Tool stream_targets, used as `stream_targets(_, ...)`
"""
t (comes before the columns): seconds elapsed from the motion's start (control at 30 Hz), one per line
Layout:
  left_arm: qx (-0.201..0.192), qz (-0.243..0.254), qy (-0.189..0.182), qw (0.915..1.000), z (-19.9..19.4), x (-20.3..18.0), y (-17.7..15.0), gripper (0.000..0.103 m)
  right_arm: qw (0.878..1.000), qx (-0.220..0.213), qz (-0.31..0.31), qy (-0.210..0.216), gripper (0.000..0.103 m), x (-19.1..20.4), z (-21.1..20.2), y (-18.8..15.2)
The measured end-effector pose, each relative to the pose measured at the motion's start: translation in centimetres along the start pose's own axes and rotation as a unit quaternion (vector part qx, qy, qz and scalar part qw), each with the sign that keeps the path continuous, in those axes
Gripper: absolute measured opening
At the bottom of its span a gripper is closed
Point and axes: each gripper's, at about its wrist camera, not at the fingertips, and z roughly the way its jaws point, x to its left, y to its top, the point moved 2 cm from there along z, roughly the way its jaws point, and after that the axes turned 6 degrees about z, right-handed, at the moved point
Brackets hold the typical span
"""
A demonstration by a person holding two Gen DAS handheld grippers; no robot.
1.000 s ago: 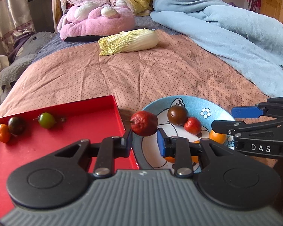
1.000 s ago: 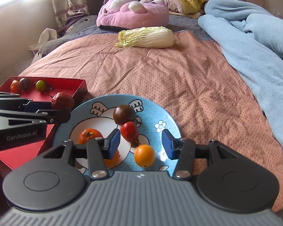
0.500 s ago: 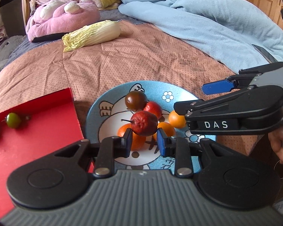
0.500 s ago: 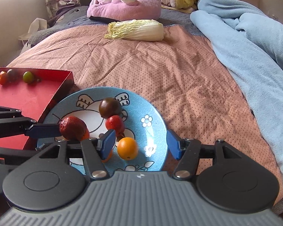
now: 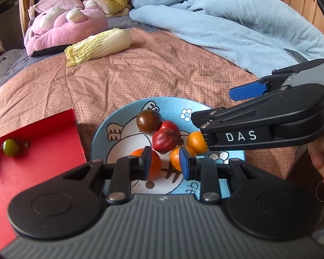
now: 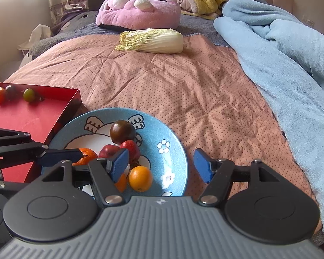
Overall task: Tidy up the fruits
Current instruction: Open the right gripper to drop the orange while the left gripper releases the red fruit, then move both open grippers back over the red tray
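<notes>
My left gripper [image 5: 165,159] is shut on a wrinkled dark-red fruit [image 5: 165,140] at its very tips, low over the blue cartoon plate [image 5: 127,112]. The fruit rests against a small red fruit [image 5: 170,126] and a dark tomato [image 5: 149,120]. Several oranges [image 5: 196,141] lie around them. In the right wrist view my right gripper [image 6: 159,164] hovers over the plate's [image 6: 177,151] near right rim with its jaws opening. An orange [image 6: 140,178] lies below the gap, untouched. The left gripper [image 6: 80,152] reaches in from the left.
A red tray [image 6: 28,120] beside the plate holds a green tomato [image 6: 29,95] and two more small fruits. A napa cabbage [image 6: 151,41] lies farther up the dotted bed cover. A blue blanket [image 6: 291,54] fills the right side, and plush toys [image 6: 140,10] lie at the head.
My left gripper carried the wrinkled red fruit from the tray's edge rightward and down onto the plate among the other fruits. The right gripper's jaws spread wider while it stayed put.
</notes>
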Motion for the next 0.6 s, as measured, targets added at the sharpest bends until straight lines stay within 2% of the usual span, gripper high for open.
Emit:
stream_targets(0.2,-0.03,-0.018,0.008,0.9994,-0.9,0.6,0.5,0.05,1.0,-0.015,0.008,0.001,0.072,-0.2,-0.6,0.3)
stream_targets(0.37,-0.038,-0.04,0.014,0.9984,-1.5,1.6,0.7,0.051,1.0,-0.027,0.016,-0.001,0.076,-0.6,-1.1,0.6)
stream_targets(0.6,-0.03,-0.075,0.054,0.9953,-2.0,3.8,0.6,0.051,0.999,-0.032,0.015,0.012,0.076,-0.1,-1.5,0.7)
